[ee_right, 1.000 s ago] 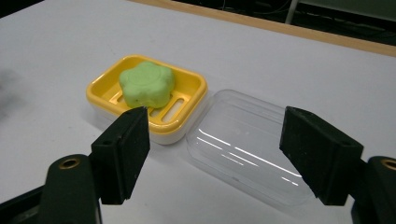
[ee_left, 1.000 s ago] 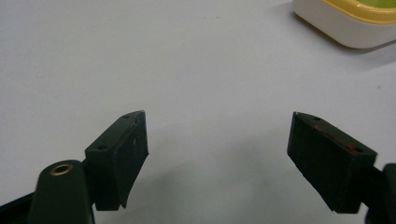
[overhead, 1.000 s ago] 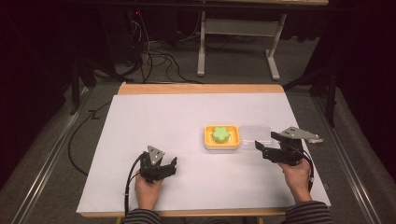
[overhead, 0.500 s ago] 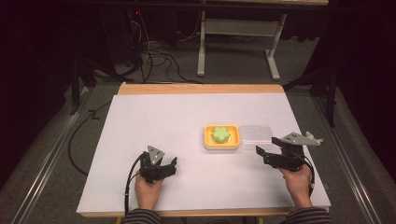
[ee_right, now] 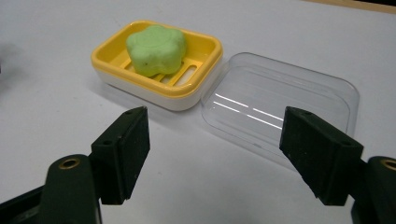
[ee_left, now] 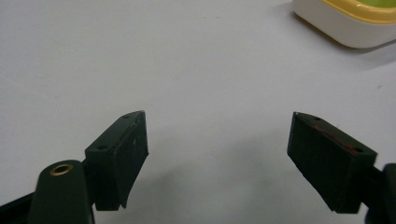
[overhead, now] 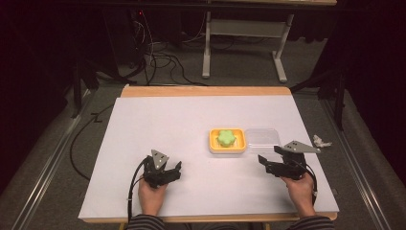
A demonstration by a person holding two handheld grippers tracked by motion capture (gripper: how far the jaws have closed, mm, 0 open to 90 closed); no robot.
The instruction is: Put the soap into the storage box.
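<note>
Right claw (overhead: 266, 163) drawn back from clear lid (overhead: 262, 138), spread wide, holding nothing. Left claw (overhead: 175, 168) unmoved, also spread. Soap (overhead: 227, 138) in yellow dish (overhead: 213, 143) mid-tabletop (overhead: 158, 120); bare room leftward.

A white table (overhead: 191, 124) with a wooden far edge stands in a dark room, cables strewn on the floor behind it. Right of the middle sits a yellow soap dish (overhead: 228, 141) holding a green flower-shaped soap (overhead: 227, 138), and a clear lid (overhead: 262, 136) lies flat, touching the dish's right side. The person's forearms come in from the near edge. The left gripper (overhead: 175, 169) rests low on the table, well apart from the dish, its cable looping back to the edge. The right gripper (overhead: 262, 162) is near the lid's front edge, jaws pointing left, not touching it. A small crumpled white scrap (overhead: 321, 142) lies by the table's right edge.
</note>
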